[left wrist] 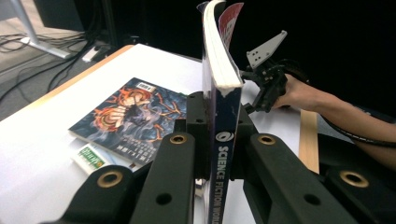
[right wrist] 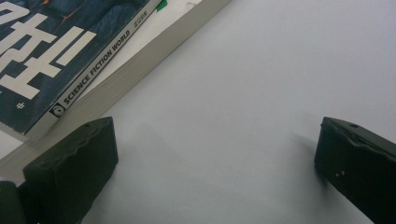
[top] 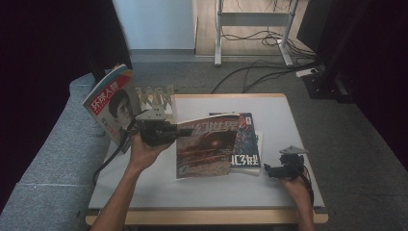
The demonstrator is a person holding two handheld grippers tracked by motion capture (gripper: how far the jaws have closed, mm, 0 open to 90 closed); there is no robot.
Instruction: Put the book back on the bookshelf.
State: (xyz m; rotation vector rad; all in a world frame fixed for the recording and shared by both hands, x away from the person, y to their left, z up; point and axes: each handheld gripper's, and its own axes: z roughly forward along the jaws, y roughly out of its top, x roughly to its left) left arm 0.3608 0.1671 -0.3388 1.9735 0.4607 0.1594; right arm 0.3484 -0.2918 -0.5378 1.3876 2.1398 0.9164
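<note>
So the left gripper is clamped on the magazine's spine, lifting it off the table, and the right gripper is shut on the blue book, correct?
Not quite. The right gripper is open, its fingers spread over bare table beside the blue book, as the right gripper view shows. The left gripper does clamp the magazine by its spine.

held magazine (left wrist: 223, 154) spine: "science fiction world" | lying magazine (right wrist: 56, 51) spine: same

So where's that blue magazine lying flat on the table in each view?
High view: the blue magazine lies at table centre, partly behind the lifted one.
Left gripper view: mid-left, flat on the table.
Right gripper view: top-left corner, just beyond the open right tool.
Shared landmark: its white-lettered spine.
</note>
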